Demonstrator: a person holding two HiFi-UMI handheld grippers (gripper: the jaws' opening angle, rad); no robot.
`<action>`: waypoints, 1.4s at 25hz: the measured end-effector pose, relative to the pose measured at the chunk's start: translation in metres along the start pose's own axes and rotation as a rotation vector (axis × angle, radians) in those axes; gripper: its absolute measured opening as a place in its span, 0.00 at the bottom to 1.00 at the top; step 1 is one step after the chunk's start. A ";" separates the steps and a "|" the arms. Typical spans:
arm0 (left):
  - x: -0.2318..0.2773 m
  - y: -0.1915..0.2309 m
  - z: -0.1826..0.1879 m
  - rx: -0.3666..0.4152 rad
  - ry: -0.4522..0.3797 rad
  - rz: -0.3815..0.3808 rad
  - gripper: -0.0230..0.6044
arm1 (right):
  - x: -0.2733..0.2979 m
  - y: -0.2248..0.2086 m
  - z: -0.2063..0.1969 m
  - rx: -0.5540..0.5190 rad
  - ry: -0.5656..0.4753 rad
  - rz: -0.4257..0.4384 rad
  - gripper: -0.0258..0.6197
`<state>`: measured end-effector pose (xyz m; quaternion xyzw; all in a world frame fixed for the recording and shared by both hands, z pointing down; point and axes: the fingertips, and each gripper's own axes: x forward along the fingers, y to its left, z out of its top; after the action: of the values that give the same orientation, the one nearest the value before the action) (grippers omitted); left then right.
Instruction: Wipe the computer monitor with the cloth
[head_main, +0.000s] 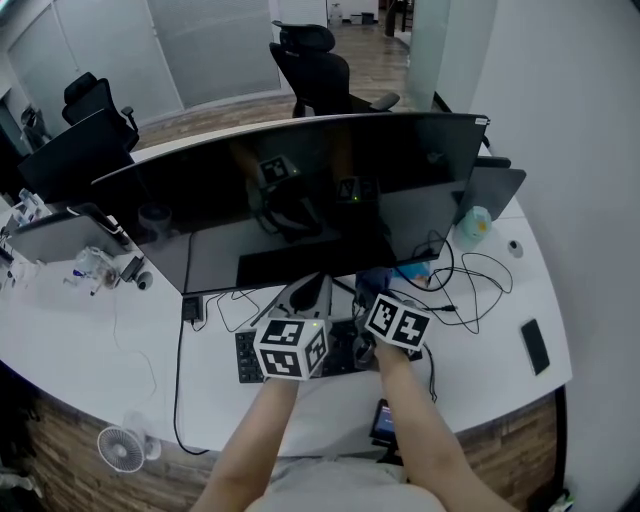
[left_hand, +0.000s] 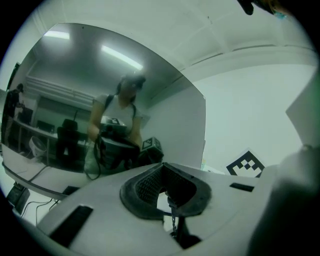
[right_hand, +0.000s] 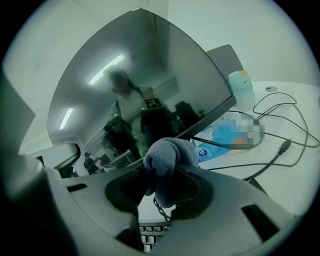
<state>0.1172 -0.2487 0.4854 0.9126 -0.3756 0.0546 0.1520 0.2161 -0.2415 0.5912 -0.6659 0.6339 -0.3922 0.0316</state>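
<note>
A wide curved dark monitor (head_main: 300, 190) stands across the white desk (head_main: 90, 340) and reflects me and both grippers. Both grippers sit close together just below its lower edge, pointing at it. My right gripper (right_hand: 166, 167) is shut on a bunched grey-blue cloth (right_hand: 169, 159), which bulges out above the jaws in front of the monitor (right_hand: 150, 75). The left gripper (left_hand: 161, 167) is shut with nothing in it, and the monitor (left_hand: 100, 100) fills the space ahead of it. In the head view the left gripper (head_main: 306, 296) is left of the right gripper (head_main: 374, 298).
A black keyboard (head_main: 245, 358) lies under the grippers. To the right are a blue wipes pack (right_hand: 220, 137), a pale bottle (head_main: 475, 225), tangled cables (head_main: 470, 290) and a dark phone (head_main: 535, 345). A small fan (head_main: 125, 450) stands at the near left edge.
</note>
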 end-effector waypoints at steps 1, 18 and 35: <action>-0.002 0.003 0.000 -0.004 0.000 0.001 0.05 | 0.000 0.002 -0.002 -0.001 0.004 0.000 0.23; -0.035 0.039 -0.004 -0.029 0.006 0.016 0.05 | 0.009 0.032 -0.021 -0.009 0.016 0.005 0.23; -0.067 0.076 -0.002 -0.031 -0.032 0.046 0.05 | 0.019 0.066 -0.042 -0.056 0.036 0.023 0.23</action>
<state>0.0161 -0.2541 0.4904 0.9020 -0.3998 0.0376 0.1587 0.1365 -0.2515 0.5938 -0.6519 0.6528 -0.3857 0.0064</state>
